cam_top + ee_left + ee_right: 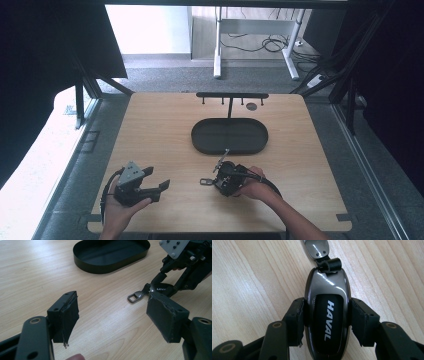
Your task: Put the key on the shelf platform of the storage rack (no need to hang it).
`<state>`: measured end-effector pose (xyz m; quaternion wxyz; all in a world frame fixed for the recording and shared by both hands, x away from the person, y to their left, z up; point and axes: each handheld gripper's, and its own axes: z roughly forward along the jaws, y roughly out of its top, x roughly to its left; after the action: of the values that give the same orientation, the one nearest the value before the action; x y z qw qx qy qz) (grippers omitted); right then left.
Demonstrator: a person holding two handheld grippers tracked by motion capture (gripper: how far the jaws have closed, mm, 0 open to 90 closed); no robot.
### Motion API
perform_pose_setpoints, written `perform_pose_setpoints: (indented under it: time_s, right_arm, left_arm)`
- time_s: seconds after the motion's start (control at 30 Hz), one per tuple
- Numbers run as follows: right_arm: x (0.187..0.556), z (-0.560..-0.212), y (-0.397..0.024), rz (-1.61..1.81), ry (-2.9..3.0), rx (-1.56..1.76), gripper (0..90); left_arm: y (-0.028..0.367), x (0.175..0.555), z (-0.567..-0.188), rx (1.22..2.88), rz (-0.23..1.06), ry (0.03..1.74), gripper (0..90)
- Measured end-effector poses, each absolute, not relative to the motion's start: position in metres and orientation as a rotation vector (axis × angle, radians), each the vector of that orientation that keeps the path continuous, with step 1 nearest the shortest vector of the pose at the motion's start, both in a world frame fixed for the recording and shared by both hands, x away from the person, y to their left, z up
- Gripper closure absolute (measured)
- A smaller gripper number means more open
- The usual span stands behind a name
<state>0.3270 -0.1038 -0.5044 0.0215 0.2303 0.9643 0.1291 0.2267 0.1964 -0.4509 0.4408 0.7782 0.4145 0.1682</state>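
Wooden table (150,130), then black oval tray (229,136) mid-table under a hook rack (232,95). Left gripper (112,315) idle, jaws spread wide, nothing between. Right gripper (325,322) clamped on 1 key fob (326,315) lying near the tray. Grasp step apparently done; next likely: lift, carry to tray or rack.

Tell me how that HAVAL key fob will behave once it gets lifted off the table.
The key fob looks glossy and rounded, so it may slip between the right gripper's pads clamping its sides. Its metal clip hangs on a small link, so it will probably dangle and swing. The shell looks rigid and unlikely to flex.
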Motion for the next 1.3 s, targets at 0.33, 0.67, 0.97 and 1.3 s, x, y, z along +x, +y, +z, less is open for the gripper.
perform_pose_setpoints:
  time_s: [0.33,0.67,0.97,1.3]
  right_arm:
    - [0.331,-0.498,-0.107,0.412,3.029,0.759,48.7]
    - [0.332,-0.48,-0.113,0.496,2.993,0.782,48.8]
    - [0.33,-0.469,-0.115,0.556,2.983,0.796,48.8]
    - [0.331,-0.458,-0.115,0.588,2.986,0.792,48.8]
  left_arm:
    - [0.197,0.227,-0.451,1.932,0.419,1.029,26.0]
    - [0.196,0.226,-0.45,1.935,0.42,1.024,26.0]
    - [0.198,0.226,-0.45,1.927,0.42,1.03,26.1]
    - [0.199,0.227,-0.45,1.926,0.422,1.03,26.1]
